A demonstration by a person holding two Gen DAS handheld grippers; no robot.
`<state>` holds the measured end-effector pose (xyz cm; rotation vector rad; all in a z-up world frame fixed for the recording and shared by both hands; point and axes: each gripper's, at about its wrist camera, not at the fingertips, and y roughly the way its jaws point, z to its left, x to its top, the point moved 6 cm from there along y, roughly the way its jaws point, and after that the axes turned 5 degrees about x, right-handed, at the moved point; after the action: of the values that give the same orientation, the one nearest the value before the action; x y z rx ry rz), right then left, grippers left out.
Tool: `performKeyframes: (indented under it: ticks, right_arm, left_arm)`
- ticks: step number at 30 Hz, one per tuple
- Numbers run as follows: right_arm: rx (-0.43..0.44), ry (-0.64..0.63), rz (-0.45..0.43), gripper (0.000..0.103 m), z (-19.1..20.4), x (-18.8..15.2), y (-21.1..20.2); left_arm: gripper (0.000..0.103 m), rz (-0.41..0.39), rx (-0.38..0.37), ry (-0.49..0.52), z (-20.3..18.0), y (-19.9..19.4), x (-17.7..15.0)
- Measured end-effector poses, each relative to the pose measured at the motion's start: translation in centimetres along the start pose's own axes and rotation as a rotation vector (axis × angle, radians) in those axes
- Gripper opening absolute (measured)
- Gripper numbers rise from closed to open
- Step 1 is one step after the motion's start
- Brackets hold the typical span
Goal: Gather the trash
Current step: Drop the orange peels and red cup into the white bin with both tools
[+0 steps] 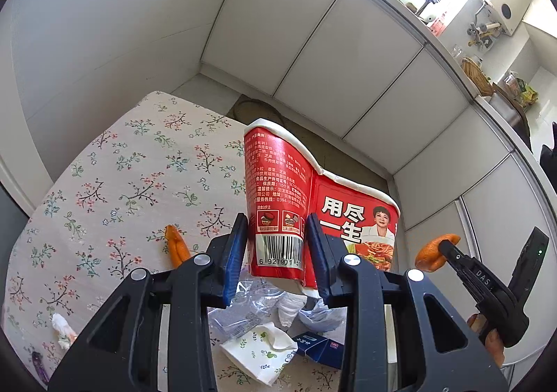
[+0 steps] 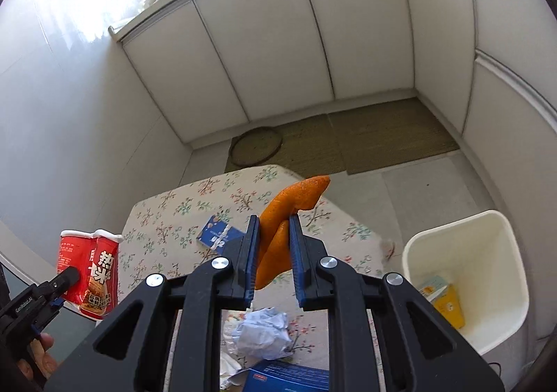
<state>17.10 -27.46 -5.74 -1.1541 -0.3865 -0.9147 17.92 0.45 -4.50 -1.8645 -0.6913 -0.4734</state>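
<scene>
left tool [image 1: 276,246] clenching crushed red noodle cup [image 1: 313,207], holding it in air above counter [image 1: 104,183]. right tool [image 2: 273,258] pinching orange peel [image 2: 289,214], also lifted. white bin [image 2: 466,253] standing beside counter, on right.

risks, my judgement:
- cup gripped near base w/ top heavy, maybe tilting & slipping out
- peel thin, maybe sliding out before reaching bin
- tools colliding if both going to bin together
</scene>
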Motion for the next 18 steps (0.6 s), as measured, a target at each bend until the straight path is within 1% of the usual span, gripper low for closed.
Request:
performKeyframes:
  ticks: [4, 8, 11, 13, 15, 16, 18]
  right_arm:
    - [-0.119, -0.047, -0.099, 0.017, -2.8, 0.8, -2.9]
    - [-0.227, -0.075, -0.131, 0.017, -6.2, 0.7, -4.9]
    - [-0.310, -0.089, -0.124, 0.018, -8.9, 0.1, -5.5]
    - [-0.329, -0.073, -0.102, 0.020, -10.9, -0.2, -5.7]
    - [-0.346, -0.066, -0.069, 0.020, -12.7, -0.6, -5.8]
    - [-0.352, -0.062, -0.062, 0.024, -13.4, -0.9, -6.1]
    - [-0.363, -0.053, -0.065, 0.047, -14.6, -1.1, -6.9]
  left_arm:
    - [0.033, -0.006, -0.016, 0.037, -2.4, 0.1, -0.8]
    - [0.033, -0.003, -0.036, 0.081, -5.1, 0.6, -1.9]
    - [0.033, 0.010, -0.047, 0.117, -7.2, 1.3, -2.9]
    - [0.033, 0.017, -0.056, 0.144, -8.7, 1.7, -3.6]
    - [0.033, 0.017, -0.062, 0.180, -10.1, 1.9, -4.4]
    - [0.033, 0.019, -0.067, 0.196, -10.8, 2.0, -4.9]
    - [0.033, 0.024, -0.075, 0.230, -12.2, 2.2, -5.8]
